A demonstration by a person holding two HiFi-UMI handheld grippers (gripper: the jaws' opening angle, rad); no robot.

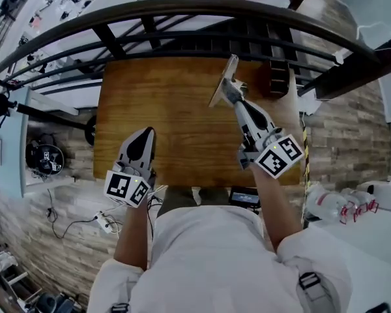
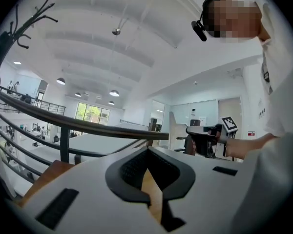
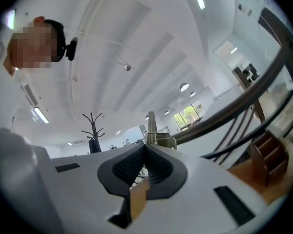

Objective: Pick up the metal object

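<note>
The metal object (image 1: 225,83), a flat silvery piece with a small sprung part, is tilted up above the far part of the wooden table (image 1: 176,109). My right gripper (image 1: 233,95) is shut on its lower end. In the right gripper view the metal object (image 3: 156,135) sticks up just past the meeting tips of the right gripper (image 3: 147,147). My left gripper (image 1: 145,132) hovers over the table's near left, shut and holding nothing. In the left gripper view the left gripper (image 2: 147,151) has its tips together, and the metal object (image 2: 177,130) shows in the distance.
A dark curved railing (image 1: 182,8) runs along the table's far side. A small wooden rack (image 1: 280,77) stands at the table's back right corner, also seen as the wooden rack (image 3: 268,157). Cables and a power strip (image 1: 104,222) lie on the floor at the near left.
</note>
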